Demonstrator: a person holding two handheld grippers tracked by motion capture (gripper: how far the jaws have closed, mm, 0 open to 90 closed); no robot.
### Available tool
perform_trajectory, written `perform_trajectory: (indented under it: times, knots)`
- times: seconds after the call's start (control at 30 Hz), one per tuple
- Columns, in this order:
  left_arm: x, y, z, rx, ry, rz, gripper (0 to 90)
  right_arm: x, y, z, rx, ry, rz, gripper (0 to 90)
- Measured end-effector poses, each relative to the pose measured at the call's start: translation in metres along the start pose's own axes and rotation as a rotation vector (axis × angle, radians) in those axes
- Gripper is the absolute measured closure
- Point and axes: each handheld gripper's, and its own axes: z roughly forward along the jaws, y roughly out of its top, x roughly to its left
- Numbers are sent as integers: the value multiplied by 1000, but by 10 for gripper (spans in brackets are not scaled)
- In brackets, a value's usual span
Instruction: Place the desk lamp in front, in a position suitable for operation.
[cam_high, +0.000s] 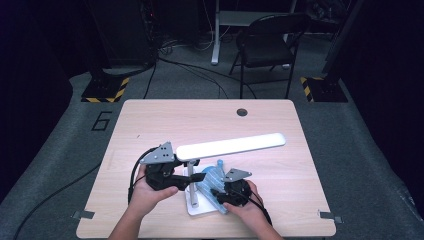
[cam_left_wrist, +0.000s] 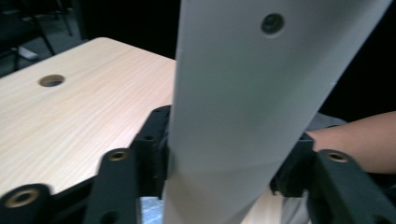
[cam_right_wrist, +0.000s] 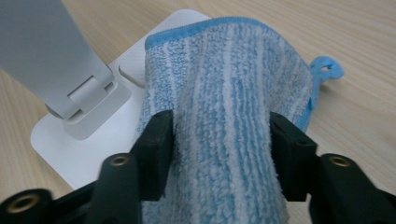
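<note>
Right now the left gripper (cam_high: 186, 176) has its jaws clamped on the white lamp (cam_high: 231, 146) post, while the right gripper (cam_high: 218, 195) pinches a blue cloth (cam_right_wrist: 229, 107) draped over the lamp's base (cam_right_wrist: 93, 149) on the bench (cam_high: 150, 125).

1 desk lamp (cam_high: 230, 144), 1 blue cloth (cam_right_wrist: 224, 107), 2 grippers, 1 table (cam_high: 150, 125), 1 chair (cam_high: 267, 42).

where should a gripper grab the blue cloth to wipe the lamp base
Grip the blue cloth across its bunched middle fold, coming from the person's side, as the right gripper does now: the folded towel is thick enough there for the pads to press both sides. That leaves its front edge free over the white lamp base, while the left gripper steadies the lamp arm.
</note>
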Motion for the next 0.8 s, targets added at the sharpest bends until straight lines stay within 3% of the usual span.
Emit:
perform_trajectory:
  times: [0.2, 0.27, 0.43, 0.53, 0.6, 0.8]
  knots:
    - [-2, 0, -1, 5, 13, 22, 506, 3, 0, -4, 9, 17, -5, 648]
    - [-2, 0, -1, 2, 13, 24, 507, 5, 0, -7, 8, 27, 5, 652]
    - [-2, 0, -2, 14, -21, 37, 507, 29, 2, -17, 11, 71, -73, 653]
    - [-3, 0, -2, 17, -29, 38, 508, 34, 3, -14, 10, 53, -95, 652]
    - [-4, 0, -4, 23, -30, 45, 508, 37, 0, -8, 40, 40, -110, 652]
    - [-3, -1, -4, 18, -43, 38, 507, 37, -1, -5, 53, 34, -94, 656]
